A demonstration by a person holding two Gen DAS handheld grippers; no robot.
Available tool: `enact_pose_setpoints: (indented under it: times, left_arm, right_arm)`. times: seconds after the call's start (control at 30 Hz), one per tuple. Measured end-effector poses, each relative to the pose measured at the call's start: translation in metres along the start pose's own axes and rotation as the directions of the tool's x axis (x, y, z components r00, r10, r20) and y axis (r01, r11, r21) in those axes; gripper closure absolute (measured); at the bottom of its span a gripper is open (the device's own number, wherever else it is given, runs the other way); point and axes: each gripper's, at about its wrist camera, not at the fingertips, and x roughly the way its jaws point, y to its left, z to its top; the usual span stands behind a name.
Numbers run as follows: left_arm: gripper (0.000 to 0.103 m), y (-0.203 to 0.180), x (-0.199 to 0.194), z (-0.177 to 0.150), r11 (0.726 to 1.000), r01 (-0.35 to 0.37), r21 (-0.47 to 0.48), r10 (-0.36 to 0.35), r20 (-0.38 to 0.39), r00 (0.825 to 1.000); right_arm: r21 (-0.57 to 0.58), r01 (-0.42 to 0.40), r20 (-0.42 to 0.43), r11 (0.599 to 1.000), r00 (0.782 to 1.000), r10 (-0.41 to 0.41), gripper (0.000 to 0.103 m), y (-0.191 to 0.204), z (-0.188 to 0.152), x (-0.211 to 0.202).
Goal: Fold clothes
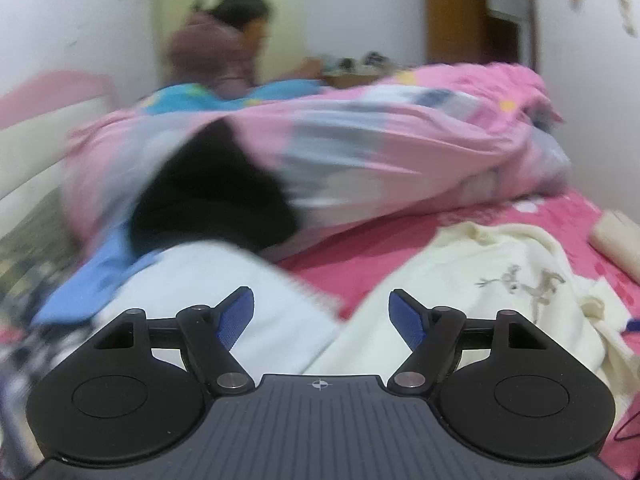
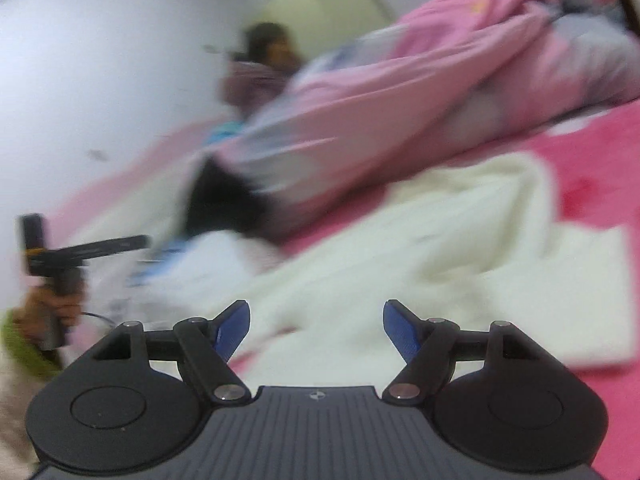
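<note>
A cream garment [image 1: 500,280] with a small deer print lies crumpled on the pink bedsheet [image 1: 384,240], below and right of my left gripper [image 1: 321,310], which is open with nothing between its blue pads. A white garment [image 1: 224,280] lies under that gripper's left finger. In the right wrist view the same cream garment [image 2: 440,240] spreads across the bed, and my right gripper [image 2: 316,320] hangs open and empty above its near edge. At the left of that view a hand holds the other gripper [image 2: 68,256], seen from the side. Both views are blurred.
A pink patterned quilt [image 1: 380,140] is heaped across the back of the bed, with a black garment [image 1: 212,196] and blue cloth [image 1: 96,276] at its left end. A person [image 1: 224,40] sits behind the quilt. A wooden door [image 1: 456,12] stands at the back right.
</note>
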Motion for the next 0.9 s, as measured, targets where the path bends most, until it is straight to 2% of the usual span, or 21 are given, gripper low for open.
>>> enact_pose_setpoints:
  times: [0.1,0.17,0.23,0.33,0.4,0.53,0.7,0.73,0.8,0.9]
  left_arm:
    - [0.026,0.031,-0.019,-0.026,0.995,-0.055,-0.078,0.052,-0.038,0.998]
    - [0.026,0.048,-0.024,-0.057,0.991,-0.085,-0.105,0.076,-0.088,0.993]
    - [0.026,0.066,-0.017,-0.093,0.978,-0.118,-0.174,0.092,-0.152,0.984]
    - [0.026,0.091,-0.002,-0.142,0.944,-0.18,-0.277,0.119,-0.223,0.968]
    - [0.026,0.106,0.004,-0.168,0.919,-0.212,-0.332,0.132,-0.247,0.96]
    - [0.026,0.121,0.018,-0.195,0.904,-0.206,-0.374,0.115,-0.251,0.961]
    - [0.029,0.116,0.033,-0.214,0.911,-0.221,-0.347,0.137,-0.252,0.958]
    - [0.032,0.114,0.034,-0.216,0.912,-0.223,-0.343,0.144,-0.241,0.96]
    - [0.048,0.11,0.033,-0.219,0.918,-0.229,-0.323,0.169,-0.203,0.964]
    - [0.053,0.105,0.031,-0.219,0.923,-0.25,-0.293,0.21,-0.16,0.964]
  right_arm:
    - [0.031,-0.093,-0.043,0.995,0.995,0.094,0.027,0.016,-0.019,0.02]
    - [0.066,-0.085,-0.087,0.994,0.992,0.09,0.027,0.019,-0.034,0.043]
    - [0.104,-0.059,-0.124,0.993,0.99,0.072,0.028,0.018,-0.049,0.064]
    - [0.183,-0.016,-0.162,0.983,0.986,0.046,0.03,0.011,-0.062,0.086]
    - [0.258,-0.032,-0.163,0.965,0.984,0.076,0.03,0.007,-0.065,0.086]
    - [0.388,-0.043,-0.173,0.92,0.978,0.119,0.03,0.005,-0.079,0.073]
    - [0.474,0.019,-0.192,0.88,0.978,0.082,0.03,0.004,-0.114,0.047]
    - [0.475,0.033,-0.191,0.88,0.979,0.067,0.03,0.006,-0.118,0.043]
    - [0.458,0.055,-0.18,0.887,0.983,0.032,0.03,0.01,-0.122,0.041]
    - [0.398,0.093,-0.167,0.913,0.986,-0.027,0.03,0.013,-0.117,0.049]
